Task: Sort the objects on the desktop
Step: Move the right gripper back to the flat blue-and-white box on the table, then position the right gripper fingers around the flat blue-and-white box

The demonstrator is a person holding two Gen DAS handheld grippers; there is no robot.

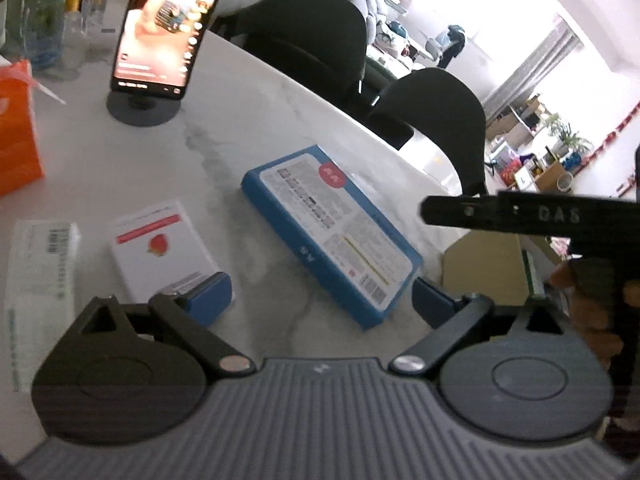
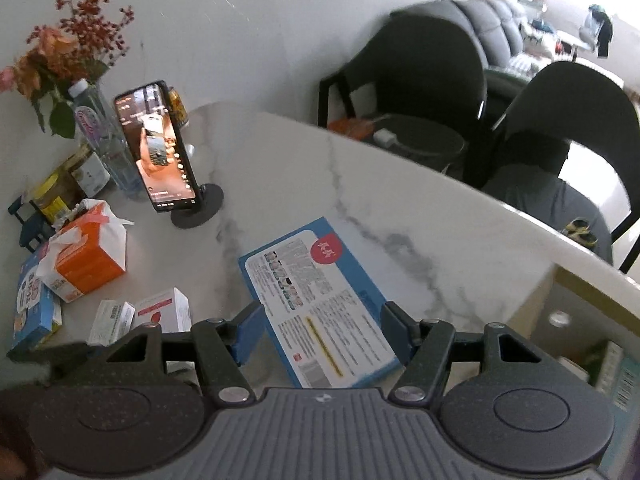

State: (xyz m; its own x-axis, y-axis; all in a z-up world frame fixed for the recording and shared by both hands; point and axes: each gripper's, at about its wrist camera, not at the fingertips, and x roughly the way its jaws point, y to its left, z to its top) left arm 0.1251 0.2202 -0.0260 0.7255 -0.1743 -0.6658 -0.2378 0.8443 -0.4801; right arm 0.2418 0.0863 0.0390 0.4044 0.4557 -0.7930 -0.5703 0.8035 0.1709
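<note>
Right gripper (image 2: 322, 334) hangs with jaws wide astride the blue box (image 2: 320, 304), which lies flat on the bench (image 2: 400, 200), seemingly lined up to clamp it; left gripper (image 1: 322, 300) likewise gapes, empty.

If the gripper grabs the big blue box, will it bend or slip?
The blue box looks like flat cardboard with crisp edges, so it will probably stay stiff. Its face looks smooth, so it might slide on the marble table when nudged. It is wide; the right gripper, open around its near end, may find it tips if held at one end only.
</note>
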